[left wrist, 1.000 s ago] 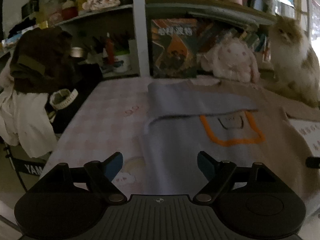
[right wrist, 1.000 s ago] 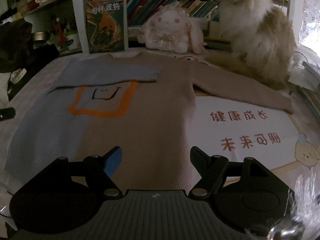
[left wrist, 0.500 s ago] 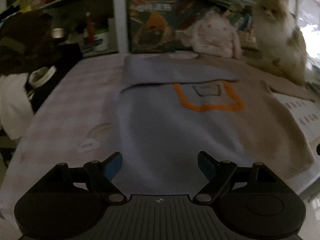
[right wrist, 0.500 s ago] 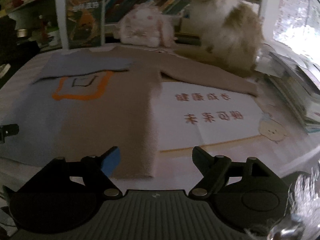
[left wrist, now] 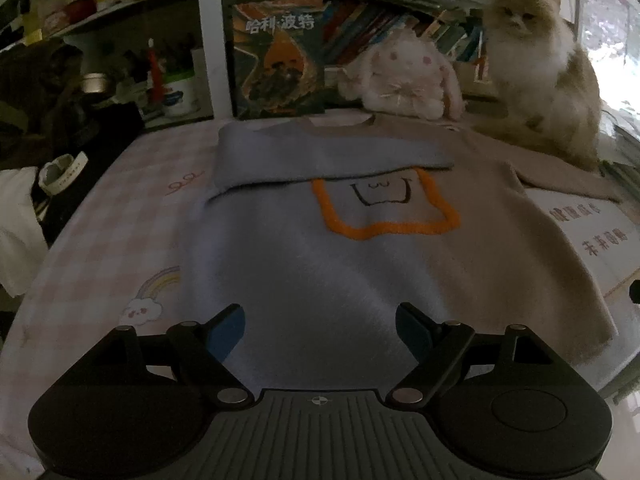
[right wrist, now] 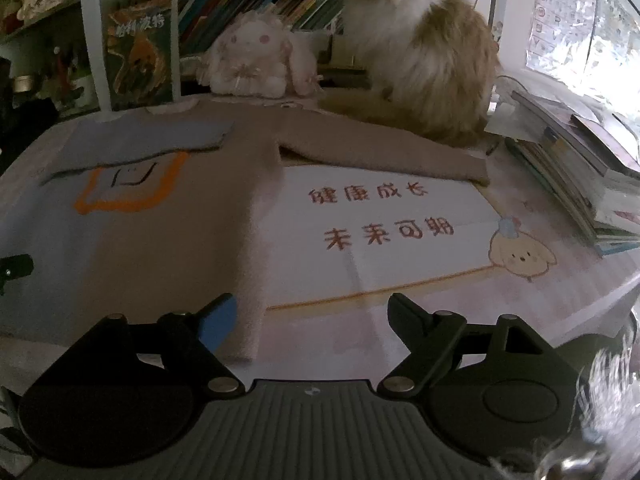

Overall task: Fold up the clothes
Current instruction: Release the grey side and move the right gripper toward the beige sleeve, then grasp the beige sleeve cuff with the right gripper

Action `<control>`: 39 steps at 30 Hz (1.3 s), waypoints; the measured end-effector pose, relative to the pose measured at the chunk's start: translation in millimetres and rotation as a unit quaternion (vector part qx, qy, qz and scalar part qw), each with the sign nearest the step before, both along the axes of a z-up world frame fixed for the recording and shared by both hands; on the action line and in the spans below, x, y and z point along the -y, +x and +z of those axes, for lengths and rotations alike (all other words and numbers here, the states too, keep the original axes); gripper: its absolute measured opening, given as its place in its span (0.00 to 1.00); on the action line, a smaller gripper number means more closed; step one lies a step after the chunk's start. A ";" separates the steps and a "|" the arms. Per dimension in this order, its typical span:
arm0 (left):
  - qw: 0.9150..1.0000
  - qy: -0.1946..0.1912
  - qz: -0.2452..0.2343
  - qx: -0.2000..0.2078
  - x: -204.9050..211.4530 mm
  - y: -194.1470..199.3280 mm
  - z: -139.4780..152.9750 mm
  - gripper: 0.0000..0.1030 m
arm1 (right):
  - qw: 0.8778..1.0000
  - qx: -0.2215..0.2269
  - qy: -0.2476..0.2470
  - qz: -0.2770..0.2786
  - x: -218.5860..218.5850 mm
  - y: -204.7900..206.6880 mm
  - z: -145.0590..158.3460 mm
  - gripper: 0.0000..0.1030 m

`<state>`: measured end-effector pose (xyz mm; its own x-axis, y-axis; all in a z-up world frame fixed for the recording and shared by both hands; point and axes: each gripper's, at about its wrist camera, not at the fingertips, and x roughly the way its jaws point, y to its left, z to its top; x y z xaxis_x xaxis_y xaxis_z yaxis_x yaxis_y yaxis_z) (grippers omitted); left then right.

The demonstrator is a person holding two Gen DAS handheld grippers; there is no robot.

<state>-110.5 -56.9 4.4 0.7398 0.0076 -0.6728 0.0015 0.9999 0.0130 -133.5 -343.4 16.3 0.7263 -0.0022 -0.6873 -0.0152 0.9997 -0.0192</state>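
Now one sleeve is folded in and the other waits, with both grippers hovering empty at the sweater's near hem.

Largest first: the bench (right wrist: 400,320), under a pink printed cover, carries the sweater (left wrist: 320,272), blue on one half and tan on the other, lying flat across the middle of both views. Its blue sleeve (left wrist: 320,152) is laid across the chest above the orange outline, while the tan sleeve (right wrist: 380,144) stretches toward the right of the frame, ending just beside a cat (right wrist: 420,52) seated at upper right. At bottom centre the left gripper (left wrist: 320,332) is spread wide with nothing between its fingers; the right gripper (right wrist: 312,320) has just been opening, also empty, near the hem's tan corner. Judging by this, the next move is to fetch the tan sleeve's cuff and fold it inward, which calls for a reach close to the cat.
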 end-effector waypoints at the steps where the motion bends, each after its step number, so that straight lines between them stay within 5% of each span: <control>1: 1.000 0.001 0.004 -0.001 2.2 1.9 0.1 0.83 | 1.000 0.001 0.003 0.001 4.7 4.3 -0.2 0.80; 22: 0.984 -0.021 0.172 -0.039 126.4 31.3 2.8 0.83 | 0.996 -0.024 0.068 0.056 178.6 136.2 -19.2 0.81; 39: 0.976 0.013 0.209 -0.054 169.5 17.5 9.2 0.83 | 0.990 -0.061 0.118 0.042 242.4 195.4 -33.0 0.78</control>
